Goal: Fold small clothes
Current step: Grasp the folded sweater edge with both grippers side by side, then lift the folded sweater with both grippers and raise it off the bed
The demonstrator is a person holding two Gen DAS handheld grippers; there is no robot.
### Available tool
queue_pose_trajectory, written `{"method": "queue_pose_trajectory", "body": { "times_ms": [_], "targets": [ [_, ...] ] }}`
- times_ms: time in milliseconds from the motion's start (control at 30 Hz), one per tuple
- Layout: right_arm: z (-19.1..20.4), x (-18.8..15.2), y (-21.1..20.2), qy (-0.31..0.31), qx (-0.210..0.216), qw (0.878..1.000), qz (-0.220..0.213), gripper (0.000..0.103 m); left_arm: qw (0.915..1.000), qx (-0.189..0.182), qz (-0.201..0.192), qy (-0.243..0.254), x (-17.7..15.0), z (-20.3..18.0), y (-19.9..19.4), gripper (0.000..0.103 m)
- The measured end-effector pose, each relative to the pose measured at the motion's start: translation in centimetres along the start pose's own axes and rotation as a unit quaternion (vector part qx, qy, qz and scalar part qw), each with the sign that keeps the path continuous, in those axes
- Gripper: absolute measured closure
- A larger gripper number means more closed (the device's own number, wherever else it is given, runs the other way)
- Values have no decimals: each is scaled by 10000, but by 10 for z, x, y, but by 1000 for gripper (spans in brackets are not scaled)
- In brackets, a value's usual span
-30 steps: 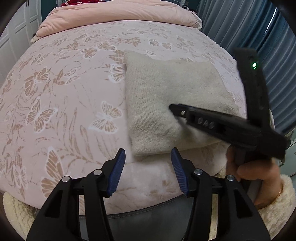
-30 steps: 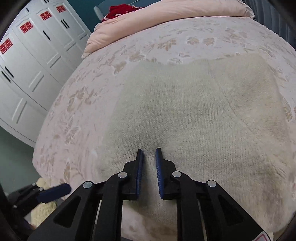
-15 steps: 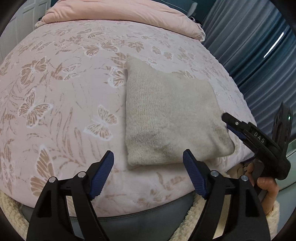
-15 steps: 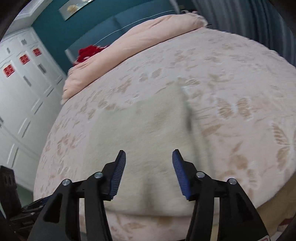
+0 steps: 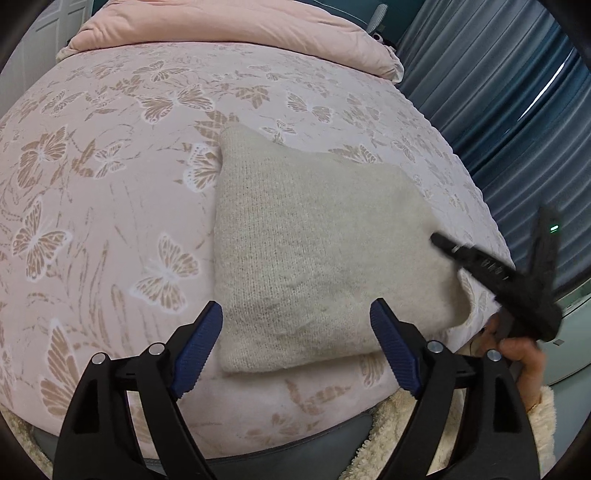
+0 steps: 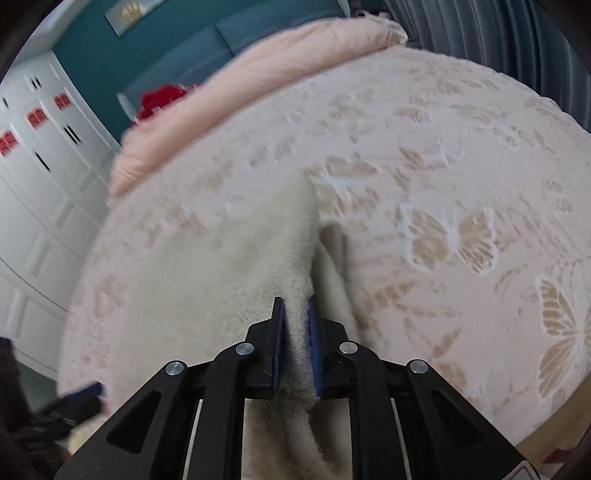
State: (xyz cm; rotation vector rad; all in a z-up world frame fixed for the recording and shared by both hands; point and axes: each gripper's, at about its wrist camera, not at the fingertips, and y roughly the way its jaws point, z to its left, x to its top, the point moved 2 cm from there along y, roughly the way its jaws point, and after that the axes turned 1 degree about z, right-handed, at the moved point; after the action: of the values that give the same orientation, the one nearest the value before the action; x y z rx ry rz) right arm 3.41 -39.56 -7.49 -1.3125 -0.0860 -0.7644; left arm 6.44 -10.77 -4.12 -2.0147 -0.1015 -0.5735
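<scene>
Landmark: the cream knit garment (image 5: 317, 251), folded into a rough rectangle, lies flat on the pink butterfly-print bedspread (image 5: 110, 192), near the bed's foot edge and towards its curtain side.

Garment, near edge: it runs just above the tips of the left gripper (image 5: 295, 347) in the left wrist view, almost parallel to the bed's edge.

Garment, right edge: a fold of it (image 6: 295, 295) is lifted off the bedspread and pinched up into a ridge; a loose layer hangs beside that ridge.

Left gripper: it hovers over the bedspread just short of the garment's near edge. Its jaws stand wide and are opening further; the blue pads (image 5: 195, 350) touch nothing, and nothing sits between them.

Right gripper: in its own view (image 6: 296, 317) the jaws are narrow and closing, with the garment's raised fold between the blue pads, which press on the knit from both sides. In the left wrist view it (image 5: 443, 245) reaches the garment's right edge, blurred, with a hand (image 5: 521, 354) under it in a fleecy cream sleeve (image 5: 546, 417).

Pink duvet (image 5: 236, 26): bunched along the head of the bed, well apart from the garment.

Blue curtains (image 5: 517, 122): on the garment's right side, past the bed.

White wardrobe (image 6: 40, 177): past the bed on the garment's left side, seen from the right wrist.

Red cloth (image 6: 162, 98): at the head of the bed, behind the duvet, far from the garment.
</scene>
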Motion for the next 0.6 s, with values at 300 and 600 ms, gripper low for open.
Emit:
{"method": "queue_pose_trajectory", "body": {
  "times_ms": [300,600],
  "targets": [
    [-20,-19,-10,559,406,9976,-59,28,9960,-1,546,-710,21,33,61,13],
    [-7,-33,36,1217,1136,9853,384,31,9816,-566,1005,-1519,26,42,100,6]
  ]
}}
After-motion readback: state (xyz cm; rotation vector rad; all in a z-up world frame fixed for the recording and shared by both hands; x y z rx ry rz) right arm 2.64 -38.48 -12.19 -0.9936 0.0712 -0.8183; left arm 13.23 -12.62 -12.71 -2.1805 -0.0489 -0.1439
